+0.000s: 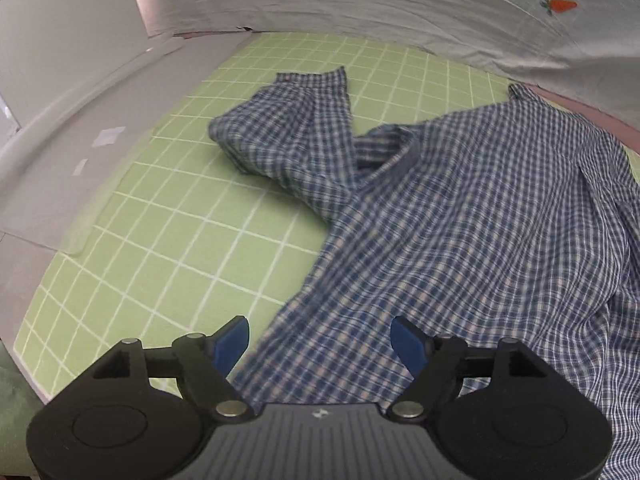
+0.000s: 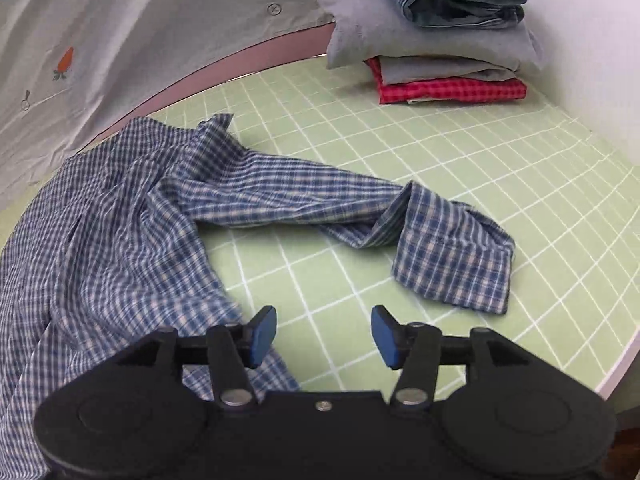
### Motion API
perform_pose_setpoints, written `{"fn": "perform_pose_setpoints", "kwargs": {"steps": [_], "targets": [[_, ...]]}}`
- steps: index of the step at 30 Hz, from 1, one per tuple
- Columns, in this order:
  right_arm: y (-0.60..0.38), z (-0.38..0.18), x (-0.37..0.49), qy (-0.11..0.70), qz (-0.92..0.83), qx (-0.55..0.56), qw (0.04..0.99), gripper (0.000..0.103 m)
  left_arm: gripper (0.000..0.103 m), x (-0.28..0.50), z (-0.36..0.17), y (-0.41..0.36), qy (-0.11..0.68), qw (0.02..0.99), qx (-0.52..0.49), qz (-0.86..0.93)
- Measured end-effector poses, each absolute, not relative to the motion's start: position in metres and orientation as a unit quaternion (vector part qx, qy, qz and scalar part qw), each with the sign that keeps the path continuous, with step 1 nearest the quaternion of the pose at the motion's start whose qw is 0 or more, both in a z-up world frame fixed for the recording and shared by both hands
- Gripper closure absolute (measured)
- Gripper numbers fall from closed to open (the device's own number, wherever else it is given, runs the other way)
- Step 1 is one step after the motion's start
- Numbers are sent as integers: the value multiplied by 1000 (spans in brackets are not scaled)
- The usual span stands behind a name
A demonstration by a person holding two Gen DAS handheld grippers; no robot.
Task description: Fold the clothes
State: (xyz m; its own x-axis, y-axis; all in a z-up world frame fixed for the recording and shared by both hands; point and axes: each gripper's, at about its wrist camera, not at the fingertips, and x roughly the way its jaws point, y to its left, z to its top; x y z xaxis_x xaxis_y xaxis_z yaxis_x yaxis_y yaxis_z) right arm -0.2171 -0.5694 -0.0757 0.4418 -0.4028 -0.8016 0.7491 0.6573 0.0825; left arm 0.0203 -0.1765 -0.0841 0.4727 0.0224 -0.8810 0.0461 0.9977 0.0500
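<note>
The left gripper (image 1: 320, 344) hangs above the near edge of the shirt (image 1: 460, 232) with its blue pads (image 1: 232, 344) spread wide; plaid cloth shows below the gap, but the pads press on nothing. The right gripper (image 2: 324, 336) is also spread, with bare green mat (image 2: 440, 152) showing between its pads (image 2: 262, 336); its left pad is over the shirt's edge, and nothing is pinched.

The blue-and-white plaid shirt (image 2: 112, 232) lies rumpled on the gridded mat (image 1: 168, 216). In the left view one sleeve (image 1: 280, 136) lies bunched up toward the far side, away from the body. In the right view the other sleeve (image 2: 304, 204) stretches out to the right, its cuff (image 2: 452, 256) folded back on the mat.

At the mat's far right corner stands a stack of folded clothes (image 2: 436, 40), denim on top and red check at the bottom. A pale sheet (image 1: 380, 12) with a small carrot print (image 1: 560, 5) hangs behind the mat.
</note>
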Motion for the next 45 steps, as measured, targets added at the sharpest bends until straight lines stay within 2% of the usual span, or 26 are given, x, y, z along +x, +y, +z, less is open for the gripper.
{"fn": "perform_pose_setpoints", "kwargs": {"steps": [4, 6, 7, 12, 17, 21, 27, 33, 40, 45], "targets": [[-589, -82, -213, 408, -396, 173, 804, 47, 24, 28, -104, -205, 533, 845, 39, -20], [-595, -86, -208, 418, -420, 135, 795, 41, 24, 34, -109, -216, 535, 843, 44, -25], [-598, -89, -204, 423, -431, 109, 789, 34, 24, 37, -110, -221, 535, 843, 48, -27], [-608, -97, -186, 437, -432, 29, 789, 30, 24, 54, -114, -240, 532, 843, 77, -29], [-627, -84, -192, 393, -437, 87, 804, 28, 24, 62, -119, -242, 545, 834, 79, -21], [-644, -77, -210, 353, -447, 134, 811, 26, 18, 60, -121, -238, 550, 832, 67, -15], [-669, -95, -224, 369, -455, 173, 792, 25, 7, 60, -124, -233, 553, 831, 65, -1], [-663, -111, -233, 394, -419, 179, 798, 24, 0, 63, -127, -228, 556, 829, 66, 10], [-681, -101, -255, 369, -432, 197, 799, 17, 0, 62, -129, -223, 553, 831, 56, 10], [-690, -111, -252, 401, -407, 193, 798, 16, 0, 62, -130, -219, 553, 832, 39, 10]]}}
